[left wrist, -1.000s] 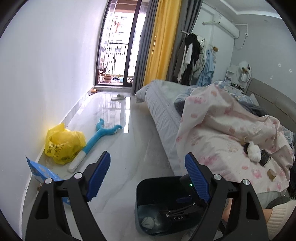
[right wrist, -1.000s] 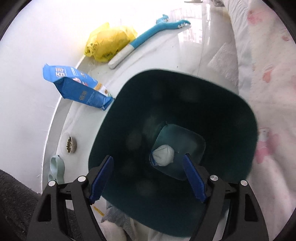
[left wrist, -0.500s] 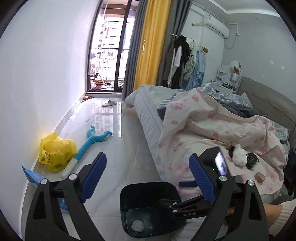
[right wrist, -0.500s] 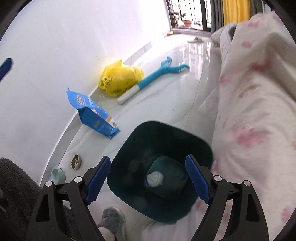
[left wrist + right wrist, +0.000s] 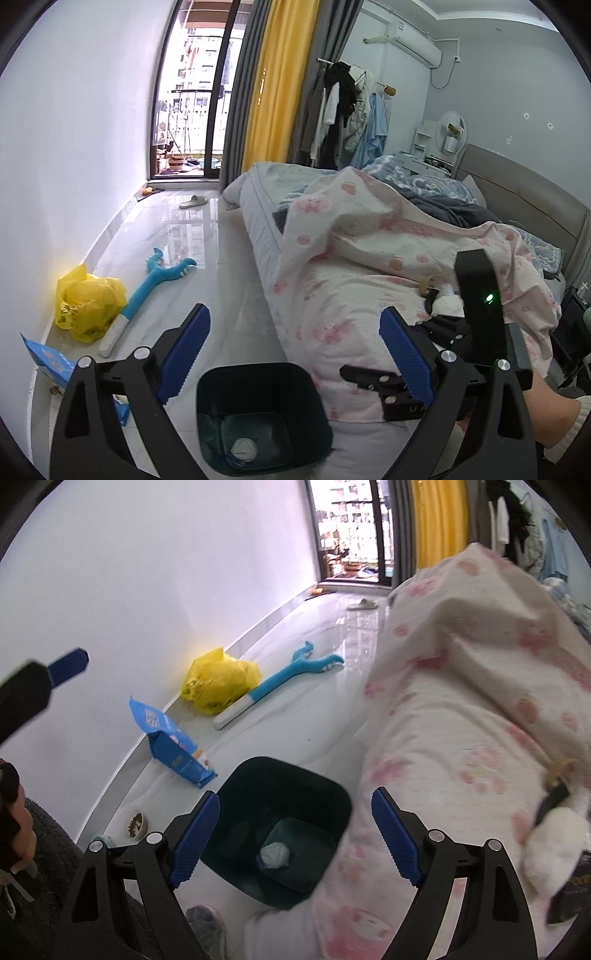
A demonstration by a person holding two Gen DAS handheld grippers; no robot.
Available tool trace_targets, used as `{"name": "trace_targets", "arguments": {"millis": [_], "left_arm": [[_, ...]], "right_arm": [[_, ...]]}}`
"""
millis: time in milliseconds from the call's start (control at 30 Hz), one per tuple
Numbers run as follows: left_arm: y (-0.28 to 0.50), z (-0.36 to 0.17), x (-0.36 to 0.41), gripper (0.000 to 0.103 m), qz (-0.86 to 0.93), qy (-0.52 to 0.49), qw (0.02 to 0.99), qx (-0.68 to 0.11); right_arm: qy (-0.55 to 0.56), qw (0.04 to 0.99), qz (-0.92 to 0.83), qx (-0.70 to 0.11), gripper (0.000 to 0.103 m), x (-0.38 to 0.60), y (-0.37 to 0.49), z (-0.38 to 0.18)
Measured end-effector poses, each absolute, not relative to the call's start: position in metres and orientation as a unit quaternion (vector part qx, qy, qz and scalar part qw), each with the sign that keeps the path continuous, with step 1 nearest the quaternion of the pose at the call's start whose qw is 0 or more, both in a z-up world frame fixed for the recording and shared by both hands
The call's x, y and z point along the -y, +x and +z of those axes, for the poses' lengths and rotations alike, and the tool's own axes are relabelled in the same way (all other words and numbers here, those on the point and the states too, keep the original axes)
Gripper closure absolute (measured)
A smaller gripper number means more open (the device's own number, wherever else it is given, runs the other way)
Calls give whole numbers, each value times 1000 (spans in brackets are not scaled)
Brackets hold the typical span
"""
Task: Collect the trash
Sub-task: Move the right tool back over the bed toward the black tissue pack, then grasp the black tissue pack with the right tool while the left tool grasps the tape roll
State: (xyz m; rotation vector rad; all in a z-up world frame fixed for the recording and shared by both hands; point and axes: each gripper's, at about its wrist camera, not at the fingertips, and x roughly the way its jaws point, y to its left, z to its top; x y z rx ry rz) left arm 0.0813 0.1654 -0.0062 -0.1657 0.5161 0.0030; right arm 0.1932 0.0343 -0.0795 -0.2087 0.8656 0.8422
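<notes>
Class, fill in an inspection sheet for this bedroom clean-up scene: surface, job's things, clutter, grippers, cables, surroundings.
Surface: glossy white floor.
Job's things: dark bin beside the bed, one white wad inside.
Clutter: yellow bag, blue pouch, blue long-handled toy; small items on the bedcover.
Grippers: left gripper and right gripper open, empty, jaws just widened.
Cables: nothing seen.
Surroundings: white wall, balcony door, yellow curtain.

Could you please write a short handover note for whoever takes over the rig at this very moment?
Left tongs: open, nothing between them, jaws just opened wider.
Right tongs: open and empty above the bin, also just opened.
Dark bin stands on the floor beside the bed; one white paper wad lies in it.
Left: a white wad and small items on the pink quilt; yellow bag and blue packet by the wall, if they count as trash.
</notes>
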Motion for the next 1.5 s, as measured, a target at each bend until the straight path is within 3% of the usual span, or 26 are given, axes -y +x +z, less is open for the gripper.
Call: {"name": "trace_targets", "arguments": {"millis": [700,800,1500], "left_arm": [[116,-15,-91,8,-54,-80,957,-275],[120,-16,-79,8,-60,-74,956,-278],[142,-39,8,8,-133,-21,943,-304]], "right_arm": [[-22,874,312,-372,18,113,224,-45],[-8,878,297,-374,25,134,229,-46],[49,890,224,-394,43,238,249,-71]]}}
